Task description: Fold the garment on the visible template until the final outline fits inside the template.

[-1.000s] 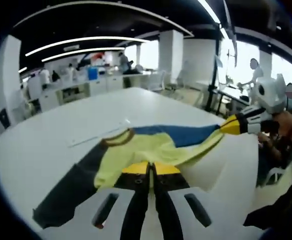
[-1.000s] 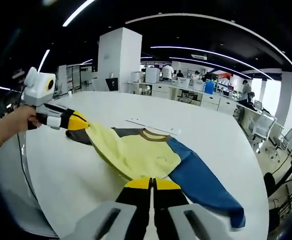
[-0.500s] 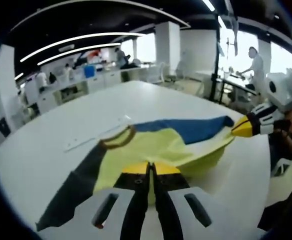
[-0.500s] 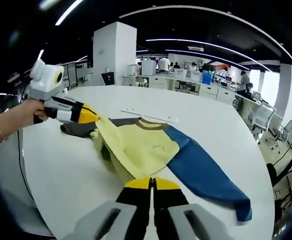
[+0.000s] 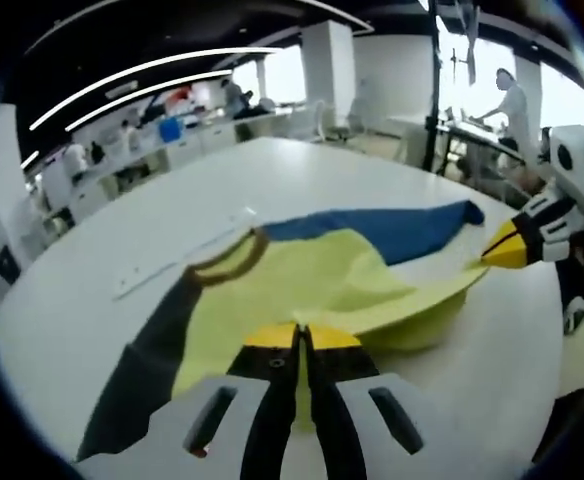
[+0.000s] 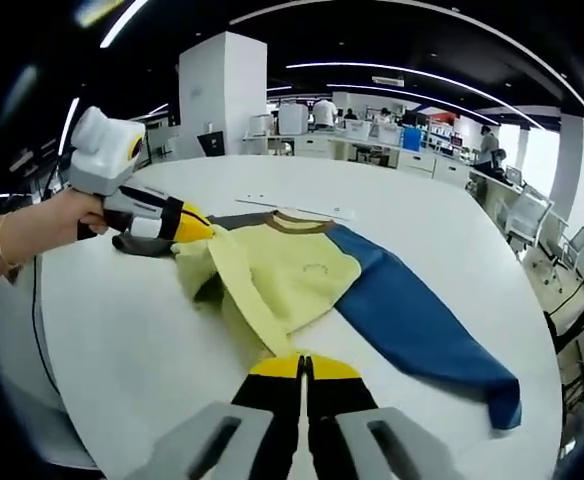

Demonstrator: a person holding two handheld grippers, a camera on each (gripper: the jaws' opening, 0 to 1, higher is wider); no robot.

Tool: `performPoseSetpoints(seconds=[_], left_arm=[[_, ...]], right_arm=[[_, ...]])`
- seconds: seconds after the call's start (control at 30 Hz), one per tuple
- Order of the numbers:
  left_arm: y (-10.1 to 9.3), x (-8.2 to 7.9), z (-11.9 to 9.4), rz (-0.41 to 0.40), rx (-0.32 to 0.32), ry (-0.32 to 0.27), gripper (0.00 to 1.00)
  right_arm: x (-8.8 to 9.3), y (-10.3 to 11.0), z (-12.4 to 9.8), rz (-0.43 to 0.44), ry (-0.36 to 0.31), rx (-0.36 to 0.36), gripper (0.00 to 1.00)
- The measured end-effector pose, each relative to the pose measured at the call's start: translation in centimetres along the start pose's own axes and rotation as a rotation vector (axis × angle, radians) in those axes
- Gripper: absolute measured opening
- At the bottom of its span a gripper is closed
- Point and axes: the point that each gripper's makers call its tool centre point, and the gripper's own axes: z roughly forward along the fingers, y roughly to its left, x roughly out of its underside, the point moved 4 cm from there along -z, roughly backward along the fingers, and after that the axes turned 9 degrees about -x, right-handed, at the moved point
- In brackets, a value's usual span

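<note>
A sweatshirt with a yellow body [image 5: 302, 290], a brown collar [image 5: 227, 262], a blue sleeve [image 5: 392, 228] and a dark sleeve [image 5: 137, 365] lies on the white table [image 5: 52, 310]. My left gripper [image 5: 298, 338] is shut on one corner of the yellow hem. My right gripper [image 5: 492, 255] pinches the other hem corner at the right. In the right gripper view, the right gripper [image 6: 298, 365] holds the hem, and the left gripper [image 6: 204, 232], held in a hand, holds its corner above the dark sleeve [image 6: 137, 245]. The hem is raised off the table and sags between the grippers. The blue sleeve [image 6: 422, 330] lies flat.
A thin white strip [image 5: 182, 262] lies on the table just beyond the collar, also visible as a strip [image 6: 297, 208] in the right gripper view. The rounded table edge [image 6: 532, 330] runs close to the blue cuff. Office desks, chairs, a white pillar [image 6: 222, 105] and people stand far behind.
Both grippers have carried the raised hem forward towards the collar, so the yellow body now bows over itself. Both sleeves stay flat on the table.
</note>
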Motion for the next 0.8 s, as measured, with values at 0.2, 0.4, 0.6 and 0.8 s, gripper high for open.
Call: performPoseSetpoints(seconds=[0.2,0.4,0.6,0.8], left_arm=[[-0.1,1.1,1.5,0.011,-0.002,0.032,0.00],[0.1,2.0,1.9,0.005,-0.026,0.037,0.09],[0.2,2.4,0.2,-0.023,-0.045,0.018,0.28],[-0.2,3.1,-1.5,-0.065,-0.067,0.017,0.37]], right_arm=[[0.9,-0.3,1.3,-0.001,0.035,0.011,0.00],[1.7,-0.6,2.1,0.013,0.058,0.017,0.00],[1.9,-0.7,2.5,0.043,0.065,0.025,0.02],[1.4,-0.2,2.1,0.056,0.042,0.019,0.12]])
